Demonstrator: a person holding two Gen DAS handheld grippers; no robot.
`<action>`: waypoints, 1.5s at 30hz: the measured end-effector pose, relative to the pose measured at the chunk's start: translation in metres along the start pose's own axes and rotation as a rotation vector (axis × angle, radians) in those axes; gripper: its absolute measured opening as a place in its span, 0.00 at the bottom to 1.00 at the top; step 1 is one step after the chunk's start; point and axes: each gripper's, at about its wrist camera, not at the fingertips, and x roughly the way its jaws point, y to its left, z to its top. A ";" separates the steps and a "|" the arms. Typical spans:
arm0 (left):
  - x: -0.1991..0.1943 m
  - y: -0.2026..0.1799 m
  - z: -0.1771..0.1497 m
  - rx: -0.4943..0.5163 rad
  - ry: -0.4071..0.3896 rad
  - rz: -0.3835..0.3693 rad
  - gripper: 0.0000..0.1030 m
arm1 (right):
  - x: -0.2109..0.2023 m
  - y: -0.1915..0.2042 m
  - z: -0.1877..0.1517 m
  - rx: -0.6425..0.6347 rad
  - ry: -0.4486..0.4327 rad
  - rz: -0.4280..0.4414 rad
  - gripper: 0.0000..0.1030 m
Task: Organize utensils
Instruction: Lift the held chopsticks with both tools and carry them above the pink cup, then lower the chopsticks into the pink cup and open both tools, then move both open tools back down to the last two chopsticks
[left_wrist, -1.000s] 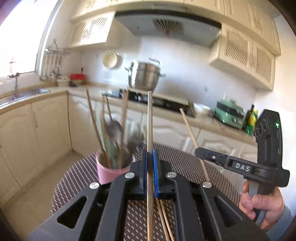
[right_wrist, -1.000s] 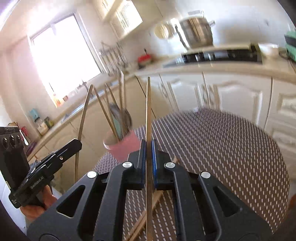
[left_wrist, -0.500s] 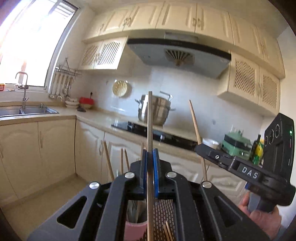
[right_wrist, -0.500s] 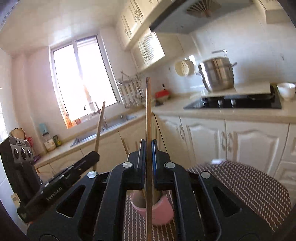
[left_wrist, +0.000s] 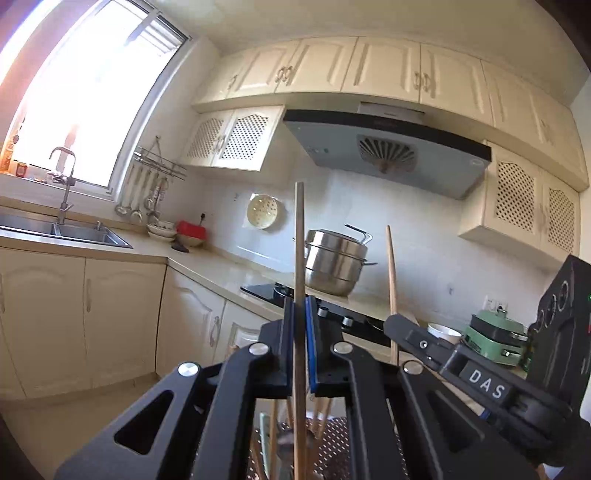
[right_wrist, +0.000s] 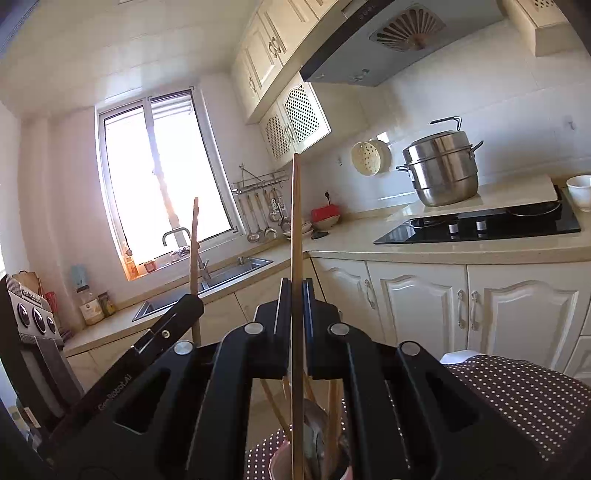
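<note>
My left gripper (left_wrist: 300, 308) is shut on a wooden chopstick (left_wrist: 299, 251) that stands upright between its blue pads. My right gripper (right_wrist: 295, 288) is shut on a second upright chopstick (right_wrist: 296, 221). Each gripper shows in the other's view: the right gripper (left_wrist: 404, 330) with its chopstick (left_wrist: 390, 280) is on the right, the left gripper (right_wrist: 186, 306) with its chopstick (right_wrist: 194, 251) on the left. Low in the right wrist view, beneath both grippers, a pink cup (right_wrist: 279, 461) holds several chopsticks and a spoon (right_wrist: 314, 417). It is mostly hidden behind the gripper bodies.
The cup stands on a round table with a brown dotted cloth (right_wrist: 517, 387). Beyond are cream cabinets, a counter with a sink (left_wrist: 77, 230), a black hob (right_wrist: 487, 225), a steel pot (right_wrist: 441, 170), a white bowl (right_wrist: 580, 186) and a green appliance (left_wrist: 495, 338).
Both grippers have risen and tipped upward with their chopsticks. The pink cup and table have slid from the middle to the bottom edge of both views.
</note>
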 end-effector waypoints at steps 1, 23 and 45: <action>0.005 0.002 -0.001 -0.004 -0.001 0.001 0.05 | 0.003 0.000 -0.002 0.000 -0.001 -0.001 0.06; 0.039 0.019 -0.050 -0.016 0.019 0.006 0.05 | 0.027 -0.012 -0.035 -0.010 0.011 -0.044 0.07; -0.033 0.017 -0.025 0.019 -0.014 0.086 0.96 | -0.040 -0.038 -0.018 0.105 -0.011 -0.122 0.94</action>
